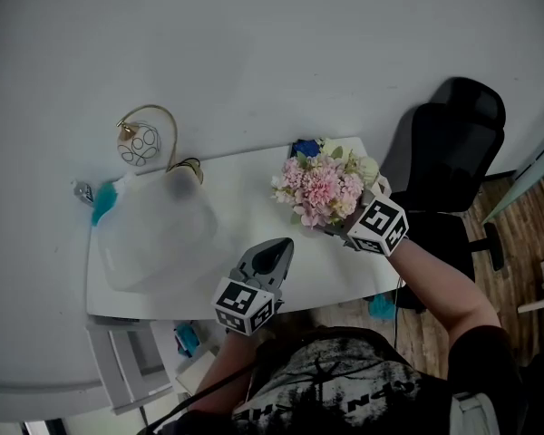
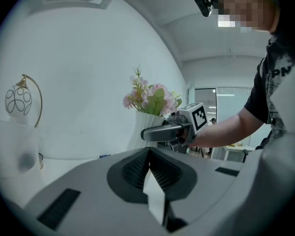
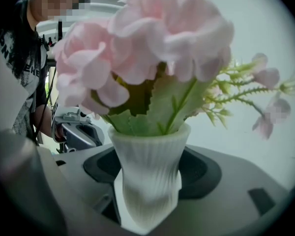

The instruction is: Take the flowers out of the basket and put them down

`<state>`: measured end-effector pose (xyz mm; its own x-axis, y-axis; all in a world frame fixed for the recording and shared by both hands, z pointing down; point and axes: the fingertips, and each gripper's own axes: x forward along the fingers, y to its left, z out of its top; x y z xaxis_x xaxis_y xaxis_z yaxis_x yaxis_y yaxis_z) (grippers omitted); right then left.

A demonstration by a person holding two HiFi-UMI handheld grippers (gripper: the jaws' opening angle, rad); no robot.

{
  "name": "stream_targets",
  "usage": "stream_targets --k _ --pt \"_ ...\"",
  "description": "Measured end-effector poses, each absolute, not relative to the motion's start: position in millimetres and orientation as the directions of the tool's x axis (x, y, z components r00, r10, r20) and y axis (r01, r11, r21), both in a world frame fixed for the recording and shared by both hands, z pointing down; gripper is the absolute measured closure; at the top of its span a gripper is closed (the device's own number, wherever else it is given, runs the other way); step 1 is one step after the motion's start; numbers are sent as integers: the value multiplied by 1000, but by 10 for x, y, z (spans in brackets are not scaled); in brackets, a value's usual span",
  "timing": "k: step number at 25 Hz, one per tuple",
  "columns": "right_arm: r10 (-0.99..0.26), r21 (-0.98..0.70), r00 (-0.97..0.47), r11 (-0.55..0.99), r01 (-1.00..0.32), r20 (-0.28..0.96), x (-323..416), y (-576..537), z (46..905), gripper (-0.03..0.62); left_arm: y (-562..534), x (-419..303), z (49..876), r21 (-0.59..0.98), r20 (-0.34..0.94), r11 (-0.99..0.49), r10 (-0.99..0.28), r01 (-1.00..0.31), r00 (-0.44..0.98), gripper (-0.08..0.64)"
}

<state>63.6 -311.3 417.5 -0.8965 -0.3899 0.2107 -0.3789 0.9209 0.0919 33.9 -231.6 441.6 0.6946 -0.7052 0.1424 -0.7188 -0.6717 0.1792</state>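
Tabletop (image 1: 254,175), white: gold-hooped ornament (image 1: 145,139) at upper left, translucent white container (image 1: 159,234) left of centre, black chair (image 1: 453,143) off the right edge. Flowers (image 1: 322,188), pink, in a ribbed white vase (image 3: 150,181) over the tabletop's right part, right gripper (image 1: 340,229) clamped on the vase's lower body. Left gripper (image 1: 279,250), lower centre, jaws together and empty. The head view's blooms hide the vase, which only the gripper views show.

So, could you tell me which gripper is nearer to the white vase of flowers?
Right. The right gripper has its jaws closed around the white vase. The left gripper is shut and empty, apart from it near the table's front edge.
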Motion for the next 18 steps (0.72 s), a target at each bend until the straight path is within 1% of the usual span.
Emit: stream_targets --k 5,10,18 --pt "-402 73 -892 916 -395 208 790 -3047 4445 249 -2275 436 4506 192 150 -647 -723 -738 674 545" --pt "-423 98 -883 906 -411 205 891 -2984 4704 249 -2220 533 4640 196 166 -624 -739 -757 652 546" --pt "-432 43 -882 901 -432 188 957 -2944 5039 249 -2156 624 4831 206 196 -592 -755 -779 626 546"
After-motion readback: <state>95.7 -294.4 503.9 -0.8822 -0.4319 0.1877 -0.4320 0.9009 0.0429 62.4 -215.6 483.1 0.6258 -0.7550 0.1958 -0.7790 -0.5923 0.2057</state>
